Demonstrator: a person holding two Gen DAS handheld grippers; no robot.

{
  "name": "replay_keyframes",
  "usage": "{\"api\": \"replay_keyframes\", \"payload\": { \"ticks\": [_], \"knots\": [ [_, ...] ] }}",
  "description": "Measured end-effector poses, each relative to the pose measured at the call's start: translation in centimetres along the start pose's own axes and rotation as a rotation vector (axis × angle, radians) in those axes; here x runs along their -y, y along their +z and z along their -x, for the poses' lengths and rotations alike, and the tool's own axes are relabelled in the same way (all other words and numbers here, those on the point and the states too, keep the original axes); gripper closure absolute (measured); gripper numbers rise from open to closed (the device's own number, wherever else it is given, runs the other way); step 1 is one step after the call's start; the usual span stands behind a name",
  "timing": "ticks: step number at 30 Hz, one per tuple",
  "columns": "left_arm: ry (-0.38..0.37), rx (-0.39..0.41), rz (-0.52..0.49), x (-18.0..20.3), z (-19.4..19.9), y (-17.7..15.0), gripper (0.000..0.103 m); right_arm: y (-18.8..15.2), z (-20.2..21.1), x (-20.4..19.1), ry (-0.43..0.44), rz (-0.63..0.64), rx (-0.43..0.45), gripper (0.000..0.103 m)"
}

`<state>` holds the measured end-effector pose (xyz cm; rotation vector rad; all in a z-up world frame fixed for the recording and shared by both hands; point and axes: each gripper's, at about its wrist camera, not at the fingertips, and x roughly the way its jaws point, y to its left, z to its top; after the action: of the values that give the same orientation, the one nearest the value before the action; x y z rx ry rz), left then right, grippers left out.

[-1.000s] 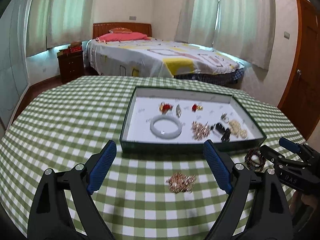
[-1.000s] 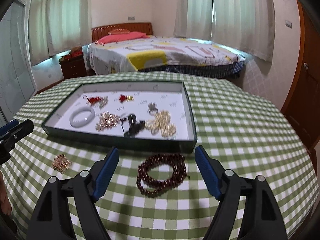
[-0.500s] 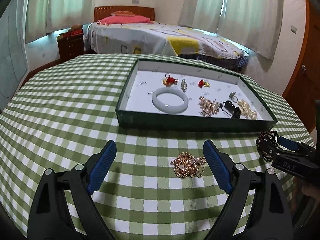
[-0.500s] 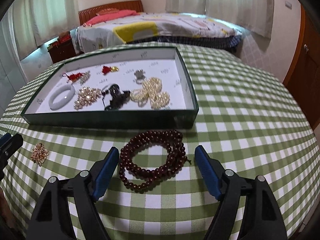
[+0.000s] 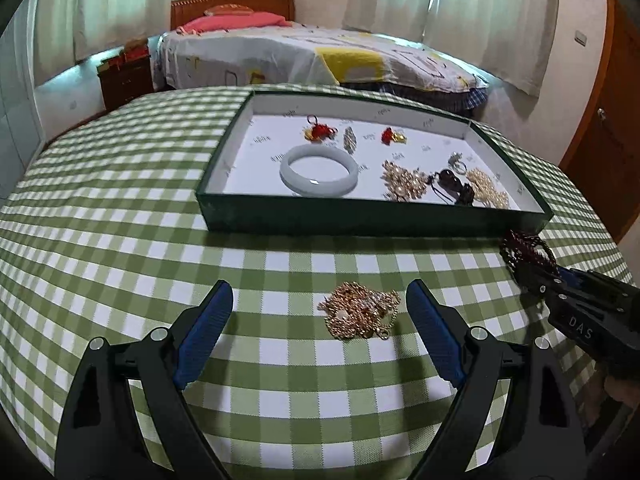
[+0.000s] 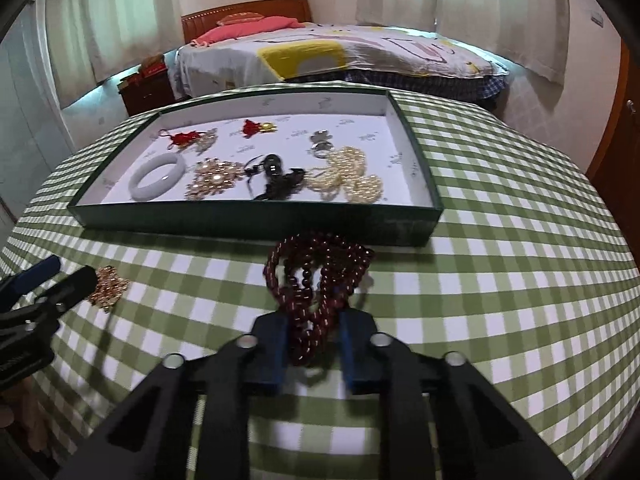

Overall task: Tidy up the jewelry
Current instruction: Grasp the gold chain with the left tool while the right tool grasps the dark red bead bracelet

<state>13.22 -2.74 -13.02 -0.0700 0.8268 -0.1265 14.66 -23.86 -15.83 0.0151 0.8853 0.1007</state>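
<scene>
Both wrist views – near, angled down | shared – green tray (image 5: 372,220) (image 6: 256,222)

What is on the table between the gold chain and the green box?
Nothing: in the left wrist view only bare checked tablecloth lies between the gold chain and the green box.

Dark red bead strand (image 6: 316,280) bunched before green tray (image 6: 256,220); gold chain (image 5: 360,314) heaped on cloth

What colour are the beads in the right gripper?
Dark red beads, clearest in the right wrist view.
</scene>
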Motion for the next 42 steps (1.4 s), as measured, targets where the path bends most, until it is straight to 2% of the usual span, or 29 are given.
{"api": "replay_keyframes", "payload": {
  "ticks": [1, 3, 4, 10, 15, 17, 21, 32, 37, 39, 42],
  "knots": [
    [-0.004, -0.013, 0.002, 0.0, -0.3, 0.0, 0.021, -0.1, 0.1, -0.1, 0.005, 0.002, 0.001, 0.086],
    [-0.015, -0.035, 0.003, -0.1, -0.7, 0.0, 0.035, 0.0, 0.1, -0.3, 0.011, 0.005, 0.002, 0.086],
    [-0.014, -0.046, 0.002, -0.1, -0.9, 0.0, 0.035, 0.0, 0.1, -0.4, 0.012, 0.006, 0.002, 0.086],
    [-0.032, -0.045, -0.036, 0.6, -0.9, 0.0, 0.054, 0.0, 0.1, -0.5, 0.014, 0.010, 0.005, 0.086],
    [-0.076, -0.043, -0.063, 1.2, -1.0, -0.1, 0.083, 0.0, 0.1, -0.8, 0.014, 0.015, 0.009, 0.086],
    [-0.087, -0.042, -0.076, 1.5, -0.9, -0.1, 0.087, 0.0, 0.1, -0.9, 0.015, 0.017, 0.011, 0.086],
    [-0.097, -0.032, -0.066, 1.4, -0.8, -0.2, 0.092, 0.0, 0.1, -1.0, 0.019, 0.016, 0.015, 0.086],
    [-0.113, -0.023, -0.044, 0.9, -0.3, -0.1, 0.093, -0.3, 0.3, -1.1, 0.039, 0.008, 0.026, 0.088],
    [-0.109, 0.004, -0.045, 0.8, 0.6, 0.2, 0.094, -0.4, 0.6, -1.2, 0.043, 0.007, 0.039, 0.090],
    [-0.104, 0.015, -0.051, 0.8, 0.9, 0.3, 0.094, -0.3, 0.7, -1.2, 0.045, 0.009, 0.043, 0.096],
    [-0.103, 0.034, -0.055, 0.8, 1.5, 0.6, 0.094, -0.3, 1.0, -1.3, 0.047, 0.010, 0.052, 0.096]
  ]
}}
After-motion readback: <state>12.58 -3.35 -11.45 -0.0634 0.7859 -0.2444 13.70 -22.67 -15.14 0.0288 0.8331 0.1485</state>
